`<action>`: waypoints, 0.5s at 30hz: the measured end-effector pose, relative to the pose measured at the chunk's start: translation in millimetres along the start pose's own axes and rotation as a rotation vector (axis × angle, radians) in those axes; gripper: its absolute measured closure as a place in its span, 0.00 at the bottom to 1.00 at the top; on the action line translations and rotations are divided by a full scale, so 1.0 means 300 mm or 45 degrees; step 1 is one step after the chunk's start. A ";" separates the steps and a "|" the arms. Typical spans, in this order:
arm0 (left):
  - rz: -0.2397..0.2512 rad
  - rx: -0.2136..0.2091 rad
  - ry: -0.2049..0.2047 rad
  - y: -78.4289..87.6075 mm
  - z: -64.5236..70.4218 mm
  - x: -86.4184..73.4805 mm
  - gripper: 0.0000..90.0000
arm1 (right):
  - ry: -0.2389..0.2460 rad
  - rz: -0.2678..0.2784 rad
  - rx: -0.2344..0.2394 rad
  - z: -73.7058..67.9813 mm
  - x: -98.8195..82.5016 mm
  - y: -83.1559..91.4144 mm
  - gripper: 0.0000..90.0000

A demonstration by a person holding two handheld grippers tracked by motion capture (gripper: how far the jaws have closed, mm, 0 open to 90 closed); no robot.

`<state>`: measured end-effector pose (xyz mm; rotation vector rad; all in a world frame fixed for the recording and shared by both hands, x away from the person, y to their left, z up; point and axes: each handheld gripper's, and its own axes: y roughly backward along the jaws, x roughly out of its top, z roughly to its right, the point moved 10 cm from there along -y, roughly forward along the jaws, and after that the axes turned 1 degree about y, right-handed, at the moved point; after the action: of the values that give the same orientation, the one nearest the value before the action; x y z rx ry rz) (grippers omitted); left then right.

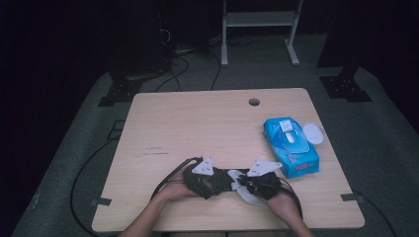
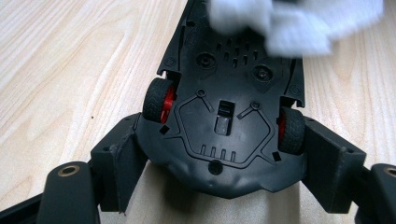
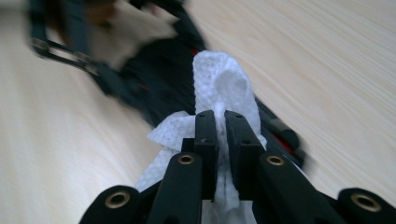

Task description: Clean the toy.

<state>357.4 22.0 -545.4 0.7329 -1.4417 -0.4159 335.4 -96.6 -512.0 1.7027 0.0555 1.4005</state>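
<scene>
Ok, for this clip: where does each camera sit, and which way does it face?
High view: above the person's side, looking forward and down on the table; both forearms and grippers show.
Left gripper view: on the left gripper, looking along its fingers at the upturned toy car.
Right gripper view: on the right gripper, its fingers clamping a white wipe.
Shared: car and wipe appear in both gripper views.

- The black toy car's (image 2: 224,126) underside is matt moulded plastic, smooth with raised ribs; its tyres look like ridged rubber on glossy red hubs.
- The white wipe (image 3: 224,88) is soft cloth-like paper with a dimpled, embossed weave.
- The pale wooden table top (image 1: 197,123) shows fine grain under a smooth, low-sheen finish.
- The blue wipes packet (image 1: 291,148) is shiny plastic film.
- The left gripper (image 2: 219,186) has matt black plastic jaws with brass-coloured metal eyelets.
</scene>
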 end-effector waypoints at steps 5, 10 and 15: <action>0.007 0.002 0.007 -0.008 0.001 0.008 0.26 | -0.039 0.019 0.000 0.012 -0.008 0.013 0.93; -0.008 0.008 -0.014 -0.011 0.006 0.008 0.26 | 0.064 0.018 0.104 -0.111 0.047 -0.068 0.93; 0.000 0.000 0.000 -0.006 0.003 0.005 0.26 | 0.055 0.006 0.079 -0.075 0.027 -0.041 0.93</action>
<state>356.8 19.6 -545.4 0.7326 -1.4417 -0.4157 326.1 -71.4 -515.1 1.7239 0.1205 1.4525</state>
